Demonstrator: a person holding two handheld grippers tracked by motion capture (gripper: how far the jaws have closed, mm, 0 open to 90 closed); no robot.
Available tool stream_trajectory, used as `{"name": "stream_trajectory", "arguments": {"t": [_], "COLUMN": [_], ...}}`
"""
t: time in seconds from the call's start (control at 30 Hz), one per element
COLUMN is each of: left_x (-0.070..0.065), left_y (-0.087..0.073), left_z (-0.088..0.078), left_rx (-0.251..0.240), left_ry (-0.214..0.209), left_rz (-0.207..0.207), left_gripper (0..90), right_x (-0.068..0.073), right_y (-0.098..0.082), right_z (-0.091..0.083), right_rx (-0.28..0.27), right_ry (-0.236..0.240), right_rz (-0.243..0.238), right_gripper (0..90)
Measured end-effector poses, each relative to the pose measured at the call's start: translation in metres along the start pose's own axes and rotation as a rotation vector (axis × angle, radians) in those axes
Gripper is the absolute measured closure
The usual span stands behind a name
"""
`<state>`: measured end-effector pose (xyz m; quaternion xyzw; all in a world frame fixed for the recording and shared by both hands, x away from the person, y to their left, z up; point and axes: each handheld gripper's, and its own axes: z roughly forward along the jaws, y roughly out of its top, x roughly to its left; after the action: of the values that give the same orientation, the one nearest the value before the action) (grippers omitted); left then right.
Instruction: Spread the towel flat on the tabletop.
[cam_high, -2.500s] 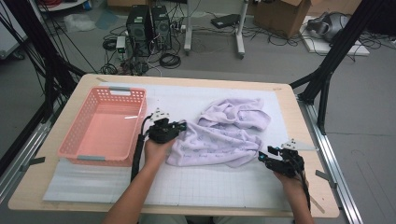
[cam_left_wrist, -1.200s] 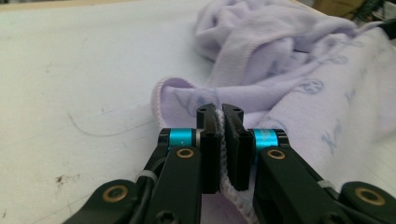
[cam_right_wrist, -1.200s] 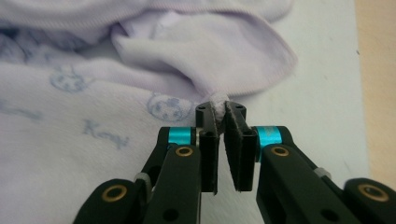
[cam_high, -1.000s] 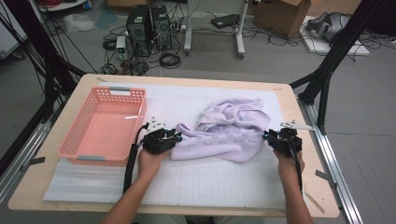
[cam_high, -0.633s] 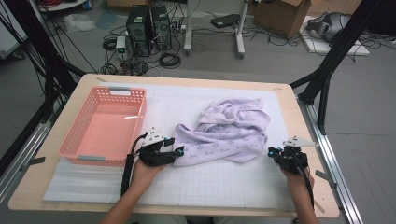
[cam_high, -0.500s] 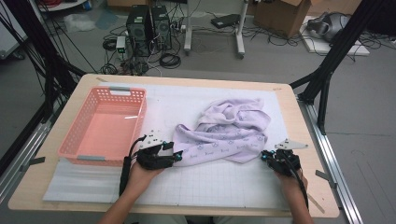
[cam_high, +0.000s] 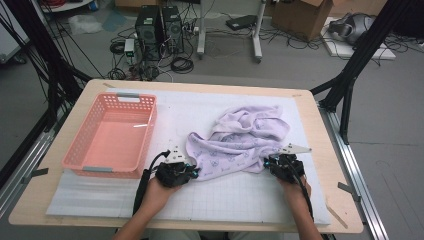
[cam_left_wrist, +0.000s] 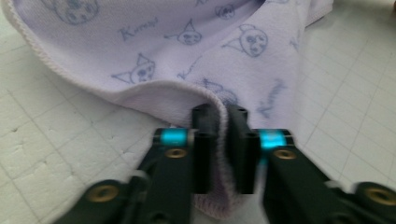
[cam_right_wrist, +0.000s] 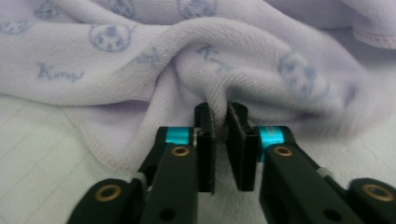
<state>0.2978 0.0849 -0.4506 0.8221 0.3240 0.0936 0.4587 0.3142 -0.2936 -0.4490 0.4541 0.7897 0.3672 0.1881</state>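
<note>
Where tools pinch, towel (cam_left_wrist: 196, 42) reads "Kuromi"

Both grippers slid toward 6 o'clock and their jaws have just been closing, left gripper (cam_high: 192, 171) and right gripper (cam_high: 270, 163) each pinching the towel (cam_high: 240, 142) hem.

Counted items on the surface (cam_high: 320, 125)

One lilac towel (cam_high: 245, 142), one pink basket (cam_high: 112, 135) and one white gridded mat (cam_high: 235, 192) are counted; two tools are seen, left tool (cam_high: 192, 171) and right tool (cam_high: 270, 164).
</note>
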Motion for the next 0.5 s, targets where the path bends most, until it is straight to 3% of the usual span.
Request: {"name": "stream_trajectory", "arguments": {"t": [0.1,0.23,0.37,0.5], "left_x": [0.0,0.002,0.001,-0.007], "left_y": [-0.002,-0.003,-0.006,-0.016], "left_z": [-0.006,-0.019,-0.035,-0.043], "left_rx": [-0.046,-0.107,-0.16,-0.204], "left_ry": [-0.027,-0.054,-0.071,-0.136], "left_rz": [-0.028,-0.055,-0.094,-0.141], "left_gripper": [84.9,84.9,84.8,84.7], "right_x": [-0.006,-0.009,-0.013,-0.013], "right_y": [-0.003,-0.008,-0.015,-0.025], "right_z": [-0.003,-0.014,-0.04,-0.07], "right_rx": [-0.008,-0.007,-0.006,-0.005], "right_ry": [0.046,0.059,0.051,0.037], "right_rz": [0.025,0.023,0.011,-0.007], "right_gripper": [84.9,84.9,84.8,84.8]}}
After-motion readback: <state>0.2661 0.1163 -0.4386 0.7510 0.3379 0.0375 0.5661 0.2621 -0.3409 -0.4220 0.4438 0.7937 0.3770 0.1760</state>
